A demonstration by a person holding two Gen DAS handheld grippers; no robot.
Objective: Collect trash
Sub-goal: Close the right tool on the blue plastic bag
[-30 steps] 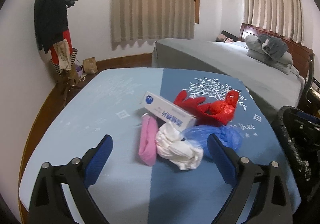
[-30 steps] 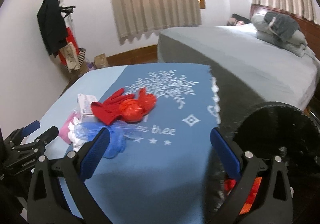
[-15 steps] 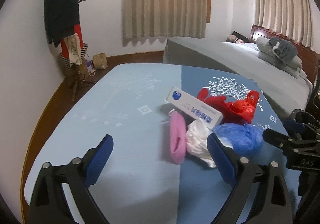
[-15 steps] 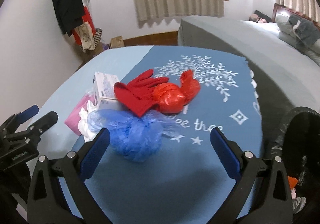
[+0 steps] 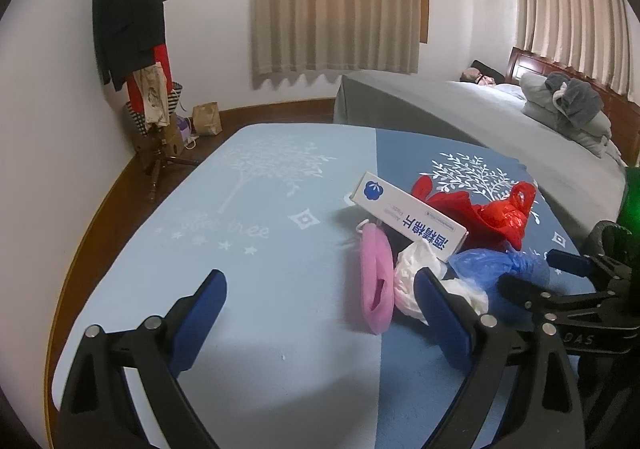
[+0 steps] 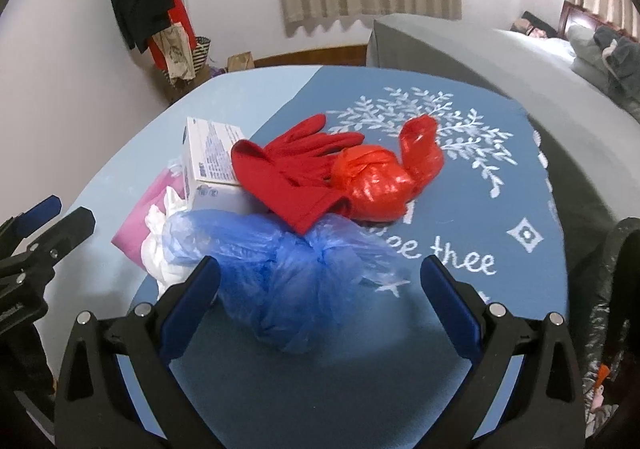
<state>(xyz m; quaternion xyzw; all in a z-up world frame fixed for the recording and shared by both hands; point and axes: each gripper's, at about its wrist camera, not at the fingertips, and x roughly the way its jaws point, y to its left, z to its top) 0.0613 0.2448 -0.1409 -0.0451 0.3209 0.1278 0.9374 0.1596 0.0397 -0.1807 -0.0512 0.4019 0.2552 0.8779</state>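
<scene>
From the left wrist view, the left gripper [image 5: 320, 313] is held low over the light-blue half of the table cloth [image 5: 256, 233], pointing across the table; its two blue-padded fingers [image 5: 200, 313] stand wide apart with nothing between them. The trash lies in a heap just ahead and to its right: a pink pouch [image 5: 376, 281], a crumpled white bag [image 5: 416, 281] touching it, a white box [image 5: 408, 221] with blue print resting tilted on top, a red glove [image 5: 448, 201], a knotted red plastic bag [image 5: 508, 217] and a blue plastic bag [image 5: 492, 269]. The gripper's right finger overlaps the white bag in the picture; contact cannot be judged. The right gripper [image 5: 536, 277] shows at the right edge, reaching in beside the blue bag. From the right wrist view, the right gripper [image 6: 320, 289] is tilted down toward the heap, fingers [image 6: 452, 309] spread wide, and the blue plastic bag [image 6: 288, 273] sits between them, not pinched; the left finger looks to be against the plastic. Behind it lie the red glove [image 6: 292, 169], the red plastic bag [image 6: 380, 177], the white box [image 6: 212, 157], the white bag [image 6: 160, 245] and the pink pouch [image 6: 144, 217]. A black-lined bin [image 6: 612, 289] stands at the table's right edge, and the left gripper [image 6: 44, 225] shows at far left.
</scene>
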